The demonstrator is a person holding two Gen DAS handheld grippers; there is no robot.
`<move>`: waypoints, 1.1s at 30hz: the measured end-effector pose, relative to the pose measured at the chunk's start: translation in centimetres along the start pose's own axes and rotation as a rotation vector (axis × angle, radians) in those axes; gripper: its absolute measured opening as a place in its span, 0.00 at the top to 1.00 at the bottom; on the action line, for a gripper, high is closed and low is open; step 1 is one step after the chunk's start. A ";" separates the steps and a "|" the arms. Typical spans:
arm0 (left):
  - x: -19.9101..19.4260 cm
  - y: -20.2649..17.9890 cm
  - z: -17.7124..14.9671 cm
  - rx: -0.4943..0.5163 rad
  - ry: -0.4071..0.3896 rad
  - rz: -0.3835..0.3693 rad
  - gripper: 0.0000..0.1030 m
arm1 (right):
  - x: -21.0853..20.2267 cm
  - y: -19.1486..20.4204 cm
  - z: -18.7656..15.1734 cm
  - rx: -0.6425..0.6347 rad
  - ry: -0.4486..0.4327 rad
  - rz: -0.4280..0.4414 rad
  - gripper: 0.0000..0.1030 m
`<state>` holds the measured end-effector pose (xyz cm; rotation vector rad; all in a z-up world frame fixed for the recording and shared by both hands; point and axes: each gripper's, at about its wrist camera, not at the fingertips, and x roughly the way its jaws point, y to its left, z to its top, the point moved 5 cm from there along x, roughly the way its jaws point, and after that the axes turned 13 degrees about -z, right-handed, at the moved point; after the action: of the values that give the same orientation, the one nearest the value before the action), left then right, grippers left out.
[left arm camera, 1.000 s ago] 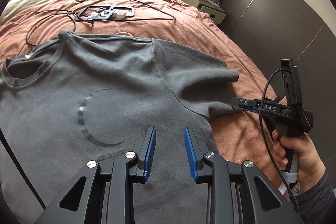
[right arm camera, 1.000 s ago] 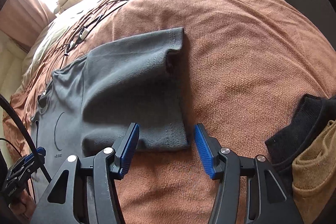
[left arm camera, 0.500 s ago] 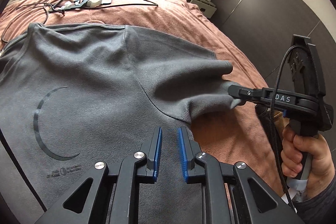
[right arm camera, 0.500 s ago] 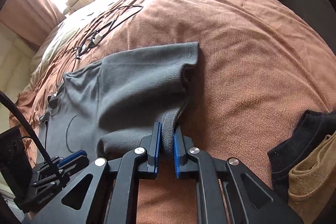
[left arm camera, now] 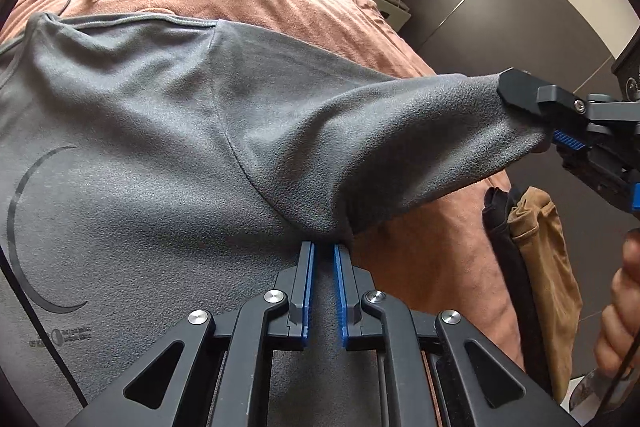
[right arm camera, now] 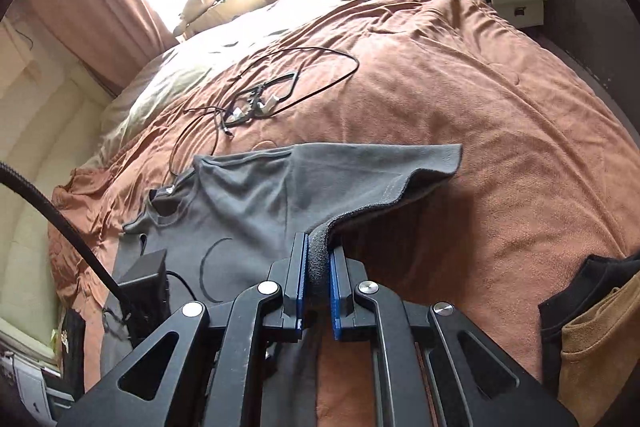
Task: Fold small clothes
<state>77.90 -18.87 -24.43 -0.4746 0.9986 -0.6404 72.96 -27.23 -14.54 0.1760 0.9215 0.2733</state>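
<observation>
One grey T-shirt (left arm camera: 132, 155) is lying chest-up on the brown blanket (right arm camera: 500, 115) of the bed, and two grippers are holding it. The left gripper (left arm camera: 323, 251) is pinching the fabric at the armpit, its blue pads nearly together with cloth bunched at their tips. The right gripper (right arm camera: 318, 247) is clamping the hem of the sleeve (left arm camera: 420, 131), the thick edge squeezed between its pads, and is lifting that sleeve clear of the blanket. A second ago both pairs of fingers were standing spread above the flat shirt; half a second ago they were closing, and now the sleeve is being raised and stretched taut between the two. Beyond the shirt's collar, a tangle of black cables (right arm camera: 264, 95) is lying on the blanket. Two folded garments, one black (left arm camera: 500, 223) and one tan (left arm camera: 540, 247), are sitting beside the shirt past the raised sleeve. A hand (left arm camera: 618, 311) is gripping the right tool's handle.
</observation>
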 end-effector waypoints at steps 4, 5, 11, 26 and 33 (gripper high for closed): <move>-0.6 0.2 -0.1 -0.020 0.008 -0.036 0.90 | 0.3 1.3 -0.3 -0.017 0.013 0.029 0.94; -1.0 0.2 -0.2 -0.023 0.009 -0.044 0.90 | 0.3 1.6 -0.4 -0.021 0.018 0.033 0.94; -5.0 0.8 0.0 -0.035 -0.024 -0.012 0.90 | 0.9 3.3 0.0 -0.046 0.040 0.032 0.94; -14.2 2.0 0.3 -0.059 -0.098 0.100 0.90 | 4.7 7.0 -3.4 -0.043 0.245 0.021 0.84; -15.9 1.8 0.3 -0.056 -0.107 0.126 0.90 | 2.8 5.4 -1.6 0.022 0.174 0.015 0.27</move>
<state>72.49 -6.60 -15.66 -0.4865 0.9385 -0.4706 72.48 -21.12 -16.18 0.1817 1.0968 0.2960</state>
